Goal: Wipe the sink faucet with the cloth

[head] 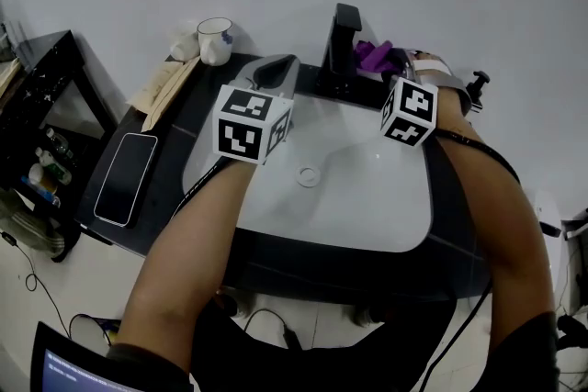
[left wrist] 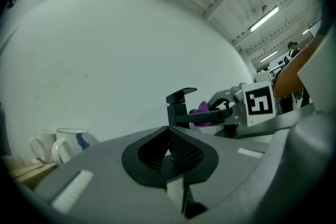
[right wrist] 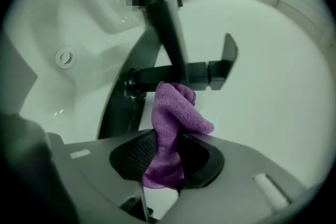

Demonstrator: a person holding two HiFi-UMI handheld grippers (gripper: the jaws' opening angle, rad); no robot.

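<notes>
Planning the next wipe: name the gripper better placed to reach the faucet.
Right. The right gripper pinches the purple cloth right by the black faucet; the left gripper is shut, holding nothing.

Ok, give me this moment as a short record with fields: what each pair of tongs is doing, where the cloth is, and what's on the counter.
Right tongs: shut on the purple cloth
Cloth position: bunched against the black faucet at its spout, seemingly touching
Left tongs: shut, holding nothing, near the back-left rim of the basin
Sink: white basin in a dark counter
Counter, left side: white mug, phone
</notes>
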